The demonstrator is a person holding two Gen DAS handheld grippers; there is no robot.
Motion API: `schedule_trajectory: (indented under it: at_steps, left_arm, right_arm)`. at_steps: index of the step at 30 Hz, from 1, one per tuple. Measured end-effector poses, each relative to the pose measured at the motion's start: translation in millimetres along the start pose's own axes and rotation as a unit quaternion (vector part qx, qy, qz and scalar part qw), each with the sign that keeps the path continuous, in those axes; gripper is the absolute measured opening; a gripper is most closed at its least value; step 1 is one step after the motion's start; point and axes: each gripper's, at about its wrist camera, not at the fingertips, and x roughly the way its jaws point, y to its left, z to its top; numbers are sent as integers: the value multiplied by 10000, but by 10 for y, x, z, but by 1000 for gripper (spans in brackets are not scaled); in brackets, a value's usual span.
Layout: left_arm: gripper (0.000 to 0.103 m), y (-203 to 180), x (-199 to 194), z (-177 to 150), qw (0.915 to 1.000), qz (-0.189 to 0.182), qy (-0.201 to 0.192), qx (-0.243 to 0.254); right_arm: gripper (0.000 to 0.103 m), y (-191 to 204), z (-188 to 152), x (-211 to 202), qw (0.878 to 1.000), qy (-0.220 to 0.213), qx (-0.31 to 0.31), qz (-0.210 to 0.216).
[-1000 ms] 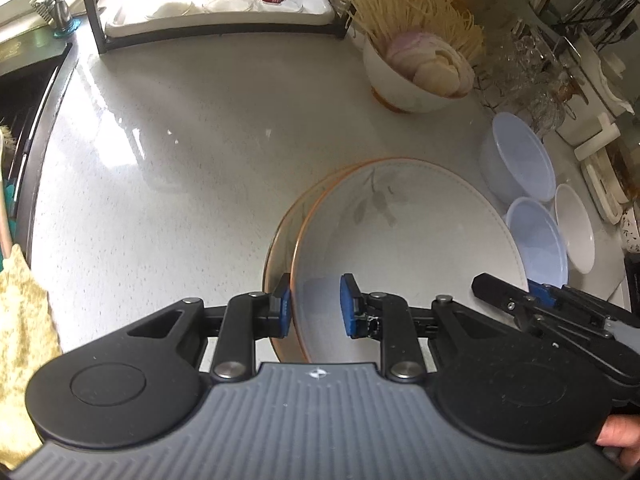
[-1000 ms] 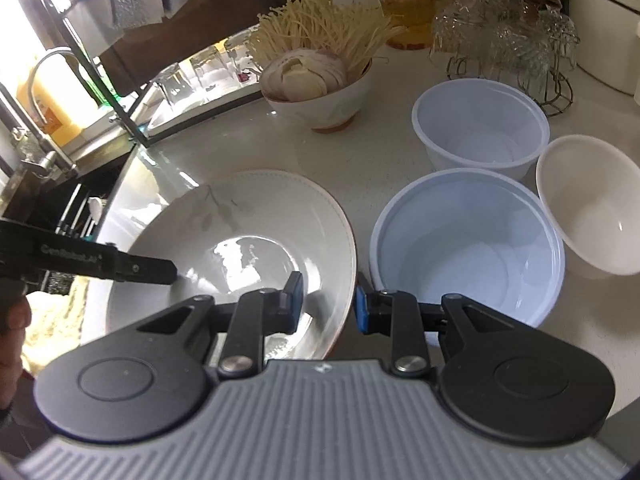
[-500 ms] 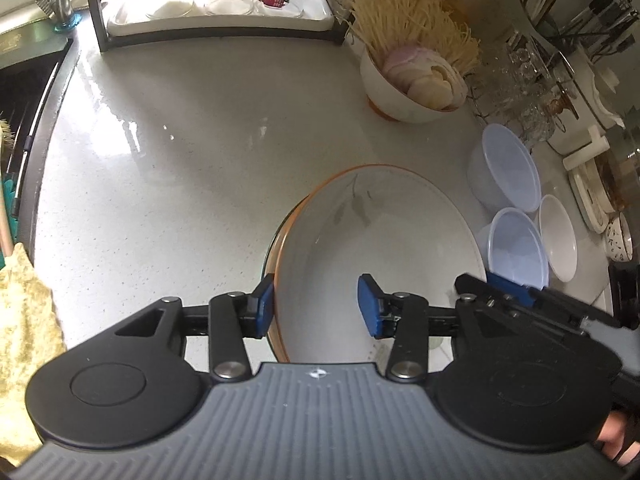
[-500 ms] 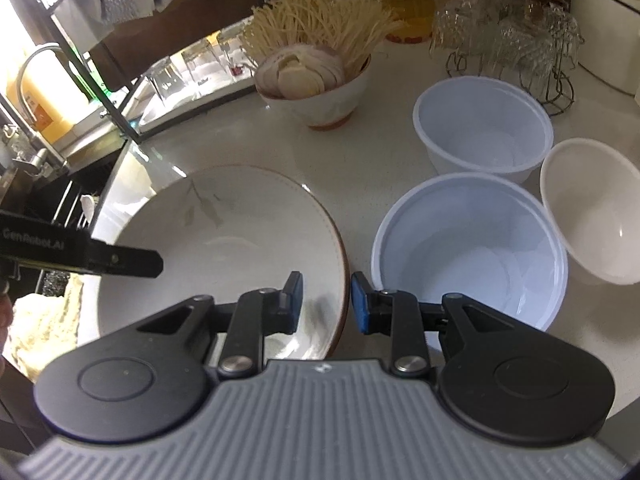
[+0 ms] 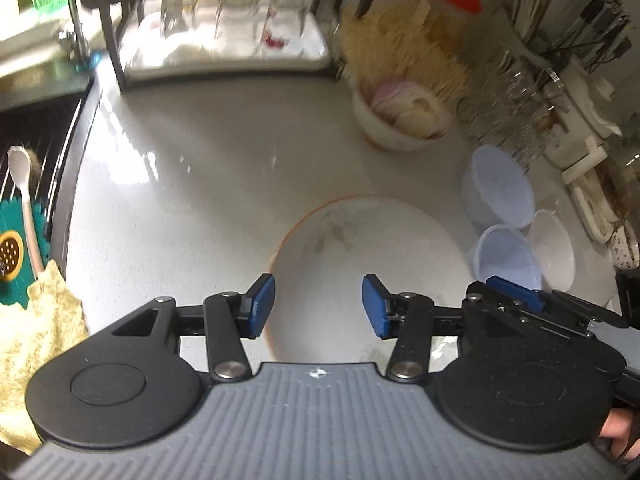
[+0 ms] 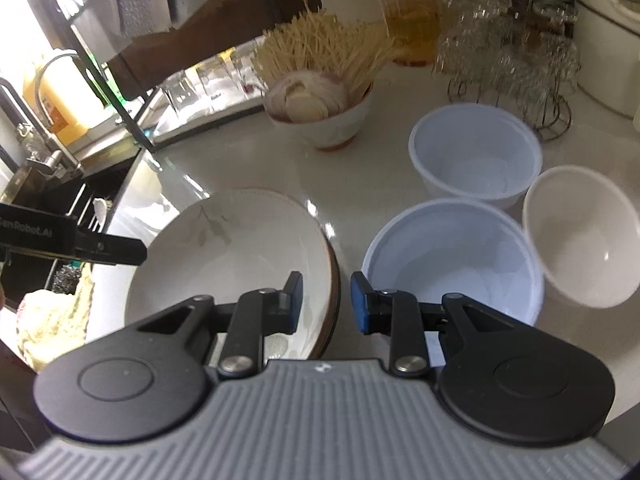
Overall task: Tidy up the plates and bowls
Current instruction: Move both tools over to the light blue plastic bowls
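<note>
Above the stacked plates (image 5: 372, 264), the left gripper (image 5: 318, 306) is spreading, empty; the right gripper (image 6: 325, 302) (narrowly parted, empty) should be lifting clear before reaching right

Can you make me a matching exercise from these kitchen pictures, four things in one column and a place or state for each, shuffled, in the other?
Things
1. large white plate
2. ceramic bowl
3. left gripper
4. white spoon

Places or states
A. lying in the sink
B. jaws open, nothing between the pads
C. stacked on another plate
D. filled with noodles and onion slices

Pairs: 1-C, 2-D, 3-B, 4-A
</note>
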Motion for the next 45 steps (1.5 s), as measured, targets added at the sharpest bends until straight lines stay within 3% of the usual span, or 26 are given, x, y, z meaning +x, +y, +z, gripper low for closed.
schedule_trajectory:
  at_steps: [10, 17, 23, 30, 45]
  left_arm:
    - [54, -702, -620, 28, 9959, -146, -883, 121]
    - [54, -1180, -905, -78, 9918, -204, -1222, 321]
    - [54, -1469, -988, -298, 9897, -245, -1322, 497]
    - [54, -1686, -929, -475, 9894, -341, -1263, 637]
    - [54, -2026, -670, -526, 9862, -760, -1019, 1063]
  right_arm:
    - [30, -152, 233, -756, 9973, -709, -137, 104]
    - [30, -267, 222, -1287, 9932, -1152, -101, 124]
    - [30, -379, 99, -1625, 9895, -1440, -102, -15]
    - [30, -539, -46, -1791, 9890, -1465, 52, -192]
    - [30, -835, -334, -1921, 9861, -1386, 585, -707]
